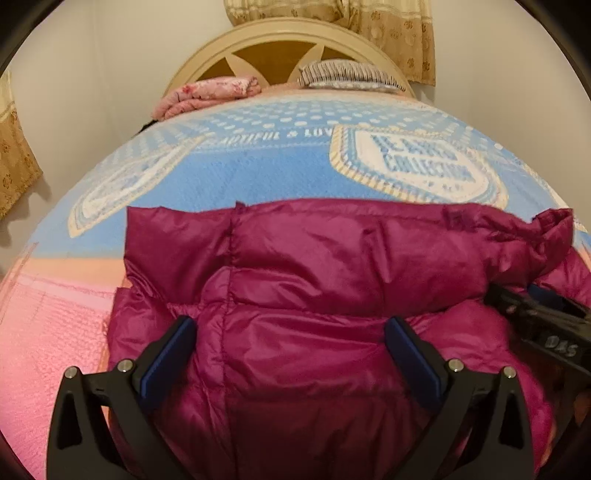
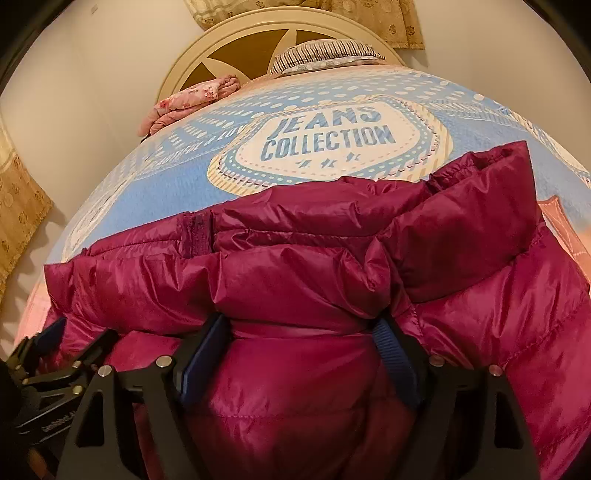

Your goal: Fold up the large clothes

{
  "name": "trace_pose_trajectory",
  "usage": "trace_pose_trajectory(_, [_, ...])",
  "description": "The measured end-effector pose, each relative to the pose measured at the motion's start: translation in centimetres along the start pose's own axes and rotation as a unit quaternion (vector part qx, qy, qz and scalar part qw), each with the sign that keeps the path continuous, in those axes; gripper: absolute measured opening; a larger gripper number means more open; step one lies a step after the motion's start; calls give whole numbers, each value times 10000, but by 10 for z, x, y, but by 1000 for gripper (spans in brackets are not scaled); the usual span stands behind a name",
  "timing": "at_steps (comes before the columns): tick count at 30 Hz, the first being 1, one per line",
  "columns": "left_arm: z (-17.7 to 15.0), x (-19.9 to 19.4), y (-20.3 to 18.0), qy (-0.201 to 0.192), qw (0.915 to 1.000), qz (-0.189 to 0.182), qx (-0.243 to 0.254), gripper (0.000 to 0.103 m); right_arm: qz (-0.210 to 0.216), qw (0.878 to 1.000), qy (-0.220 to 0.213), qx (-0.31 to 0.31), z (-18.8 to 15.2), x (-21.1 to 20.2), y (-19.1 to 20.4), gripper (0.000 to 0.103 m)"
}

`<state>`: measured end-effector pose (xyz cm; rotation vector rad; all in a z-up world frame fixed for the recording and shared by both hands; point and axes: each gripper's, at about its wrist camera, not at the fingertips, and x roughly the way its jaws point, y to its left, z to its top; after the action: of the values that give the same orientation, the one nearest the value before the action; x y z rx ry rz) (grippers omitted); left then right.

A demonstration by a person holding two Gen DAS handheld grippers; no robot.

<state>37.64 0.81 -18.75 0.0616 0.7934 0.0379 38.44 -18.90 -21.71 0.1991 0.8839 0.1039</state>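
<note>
Left gripper (image 1: 291, 332): nearest item in my left view. Its jaws stand wide apart, blue pads either side of a puffed panel of the jacket; I cannot tell whether the pads press on the fabric or merely straddle it.
Right gripper (image 2: 301, 332): nearest item in my right view. Jaws spread wide, with a thick bulge of the jacket filling the gap between them — the fingertips sink under a fold, so I cannot confirm a grip.
Gripper spacing: side by side, near each other; each shows at the edge of the other's view.
Puffer jacket (image 1: 332, 266): magenta, quilted, shiny. It lies on the near part of the bed under both grippers, bunched in rolls, one layer doubled over another. A zipper seam (image 2: 194, 230) shows at its far edge.
Bedspread (image 2: 177, 184): blue with a white badge reading "JEANS COLLECTION" — pink band toward the near side. The jacket rests directly on it.
Pink floral bedding (image 1: 210, 94): folded, at the head of the bed, left.
Striped pillow (image 1: 347, 74): head of the bed, right of the floral bedding.
Headboard (image 2: 258, 33): cream, arched, against the wall.
Curtains (image 1: 388, 26): tan, patterned, behind the headboard.
</note>
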Motion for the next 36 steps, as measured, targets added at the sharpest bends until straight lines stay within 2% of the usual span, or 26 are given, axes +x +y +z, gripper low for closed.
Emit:
trace_pose_trajectory(5, [0, -12, -8, -84, 9999, -120, 12, 103, -102, 9999, 28, -82, -1, 1, 3, 83])
trace_pose_trajectory(11, [-9, 8, -21, 133, 9993, 2, 339, 103, -94, 9999, 23, -76, -1, 2, 3, 83])
trace_pose_trajectory(18, [-9, 14, -22, 198, 9993, -12, 312, 103, -89, 9999, 12, -77, -1, 0, 2, 83])
trace_pose_trajectory(22, [-9, 17, -22, 252, 9993, -38, 284, 103, 23, 10000, 10, -91, -3, -14, 1, 83])
trace_pose_trajectory(28, [-9, 18, -21, 286, 9993, -77, 239, 103, 124, 9978, -549, -354, -28, -68, 9, 83])
trace_pose_trajectory(31, [-9, 18, -21, 284, 9993, -76, 241, 103, 211, 9977, -393, -517, -46, -64, 14, 83])
trace_pose_trajectory(32, [-9, 18, -21, 281, 9993, -73, 243, 103, 161, 9968, -474, -616, -51, -63, 15, 83])
trace_pose_trajectory(36, [-9, 19, -21, 285, 9993, -68, 247, 103, 199, 9974, -382, -585, -51, -54, 14, 87])
